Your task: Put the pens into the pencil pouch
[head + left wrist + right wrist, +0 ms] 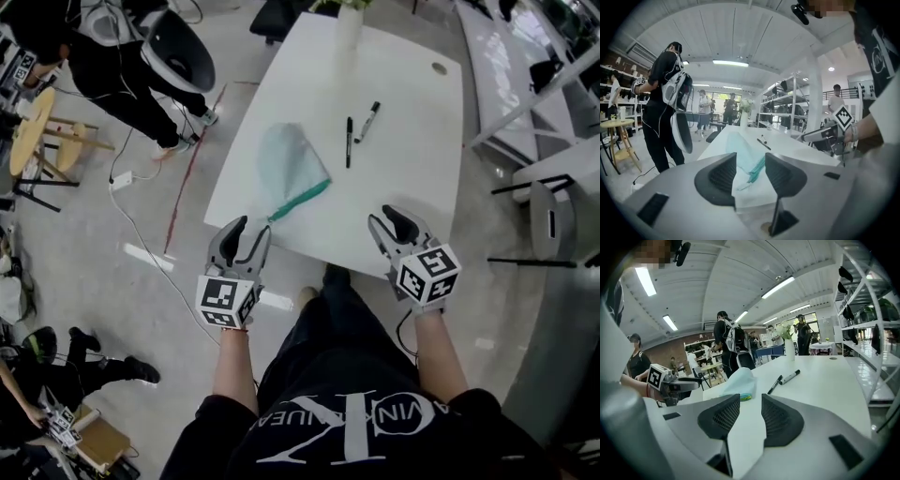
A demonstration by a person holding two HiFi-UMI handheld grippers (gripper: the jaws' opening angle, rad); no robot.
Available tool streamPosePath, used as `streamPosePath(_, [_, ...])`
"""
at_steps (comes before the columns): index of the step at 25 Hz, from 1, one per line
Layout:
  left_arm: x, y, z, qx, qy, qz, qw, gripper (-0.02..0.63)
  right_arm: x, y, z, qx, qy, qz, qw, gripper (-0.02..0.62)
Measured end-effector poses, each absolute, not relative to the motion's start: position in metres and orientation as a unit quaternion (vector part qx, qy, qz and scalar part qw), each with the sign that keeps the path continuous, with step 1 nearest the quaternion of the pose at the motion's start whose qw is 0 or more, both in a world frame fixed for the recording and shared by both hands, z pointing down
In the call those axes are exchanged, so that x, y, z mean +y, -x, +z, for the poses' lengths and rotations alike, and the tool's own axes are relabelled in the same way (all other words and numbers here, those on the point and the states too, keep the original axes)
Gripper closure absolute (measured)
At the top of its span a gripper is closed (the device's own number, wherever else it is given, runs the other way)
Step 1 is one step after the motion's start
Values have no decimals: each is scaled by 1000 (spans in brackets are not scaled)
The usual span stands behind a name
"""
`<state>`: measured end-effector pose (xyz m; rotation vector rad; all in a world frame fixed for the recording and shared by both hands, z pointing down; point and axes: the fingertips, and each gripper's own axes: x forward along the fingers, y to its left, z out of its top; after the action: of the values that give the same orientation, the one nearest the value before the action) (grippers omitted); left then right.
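Observation:
A pale teal pencil pouch (292, 161) with a green zipper edge lies on the white table (412, 141), left of the middle. Two pens lie to its right: an all-black one (349, 142) and a white marker with black ends (367, 122). My left gripper (247, 234) hovers at the table's near left edge, just short of the pouch (740, 149), jaws open and empty. My right gripper (394, 228) is over the near right part of the table, open, with nothing between its jaws. From the right gripper view the pouch (738, 382) and both pens (776, 384) (790, 377) lie ahead.
A white vase (348, 26) stands at the table's far edge, and a round hole (440, 67) sits at its far right corner. People stand on the floor to the left. Shelving and grey furniture (548, 211) flank the right side.

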<state>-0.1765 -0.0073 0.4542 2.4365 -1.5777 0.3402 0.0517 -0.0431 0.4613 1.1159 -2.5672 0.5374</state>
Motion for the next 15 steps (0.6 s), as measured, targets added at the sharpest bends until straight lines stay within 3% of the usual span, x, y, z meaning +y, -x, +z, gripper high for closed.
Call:
streamPosePath(6, [-35,154,471,-508,-836,182,96,399,-78,-33,473,-900,-356,194,162,443])
streamPosePath(10, [-50,138,491,-475,-829,288,61,356,-97,-25,476,-906,-335,195,172,443])
streamPosePath(15, [-72,126,510,-442,-807,390,8,355,-113,-27,481,-907,-323,203,179,445])
